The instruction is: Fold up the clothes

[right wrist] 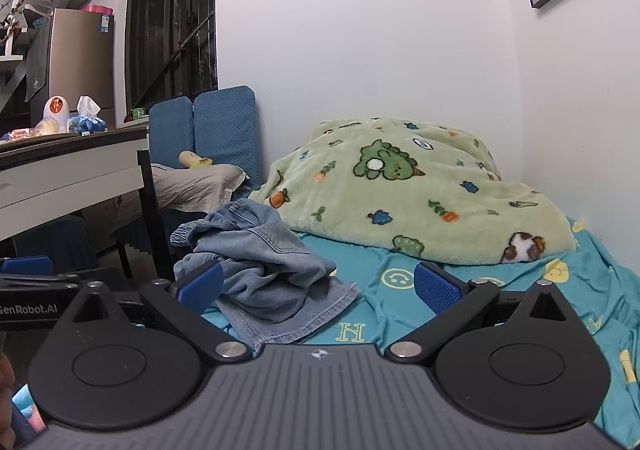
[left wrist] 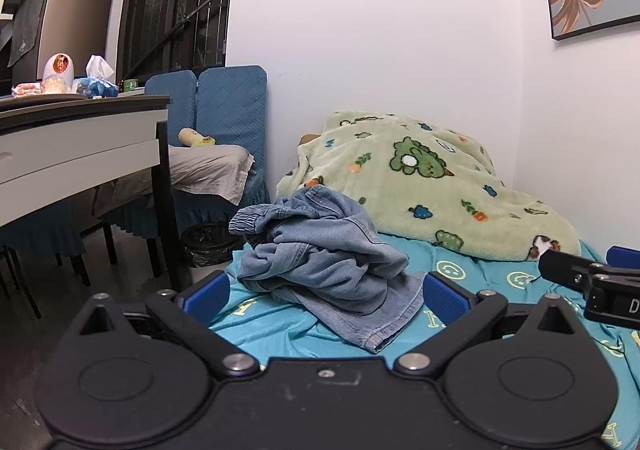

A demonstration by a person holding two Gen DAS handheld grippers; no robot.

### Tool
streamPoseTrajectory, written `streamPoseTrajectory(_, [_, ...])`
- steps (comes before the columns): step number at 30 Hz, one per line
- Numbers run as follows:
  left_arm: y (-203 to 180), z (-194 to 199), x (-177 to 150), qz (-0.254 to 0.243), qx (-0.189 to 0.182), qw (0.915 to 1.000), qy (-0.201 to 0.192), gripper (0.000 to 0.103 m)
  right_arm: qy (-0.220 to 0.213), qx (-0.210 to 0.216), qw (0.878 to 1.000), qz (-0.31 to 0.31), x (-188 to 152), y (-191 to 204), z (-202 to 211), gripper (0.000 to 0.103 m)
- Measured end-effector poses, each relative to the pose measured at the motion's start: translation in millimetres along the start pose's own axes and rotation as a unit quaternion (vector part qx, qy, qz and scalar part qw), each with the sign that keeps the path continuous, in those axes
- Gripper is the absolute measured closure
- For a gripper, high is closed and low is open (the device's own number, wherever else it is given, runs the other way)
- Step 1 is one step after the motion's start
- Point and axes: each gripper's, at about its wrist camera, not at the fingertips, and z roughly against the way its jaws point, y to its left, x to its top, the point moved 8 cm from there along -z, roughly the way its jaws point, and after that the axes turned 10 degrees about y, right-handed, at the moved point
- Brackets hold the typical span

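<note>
A crumpled pair of light blue denim shorts (left wrist: 320, 254) lies in a heap on the turquoise bed sheet (left wrist: 480, 274), near the bed's left edge. My left gripper (left wrist: 326, 296) is open wide just in front of the heap, with its blue pads (left wrist: 210, 292) apart and nothing between them. In the right wrist view the same denim shorts (right wrist: 260, 262) lie left of centre. My right gripper (right wrist: 318, 286) is also open wide, its left pad (right wrist: 202, 284) in front of the heap's edge, nothing held. The right gripper (left wrist: 592, 282) shows at the right edge of the left wrist view.
A green fleece blanket (left wrist: 432, 178) with dinosaur prints is bunched at the head of the bed against the white wall. Left of the bed stand a blue-covered chair (left wrist: 224, 122), a black waste bin (left wrist: 208, 246) and a white table (left wrist: 80, 138) with clutter on top.
</note>
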Motion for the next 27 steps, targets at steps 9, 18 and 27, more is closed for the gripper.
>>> streamPoseTrajectory(9, [-11.1, -0.3, -0.4, -0.012, 0.008, 0.9999, -0.001, 0.0, 0.008, 0.005, 1.0, -0.012, -6.4, 3.3, -1.9, 0.0])
streamPoseTrajectory(18, [-7.0, -4.3, 0.6, -0.012, 0.006, 0.9999, 0.002, 0.0, 0.009, 0.012, 1.0, -0.009, -2.3, -0.2, -1.0, 0.0])
streamPoseTrajectory(27, [-4.4, -2.6, -5.3, -0.003, 0.003, 0.9999, 0.01, 0.0, 0.013, 0.013, 1.0, -0.007, -3.6, 0.1, -2.0, 0.0])
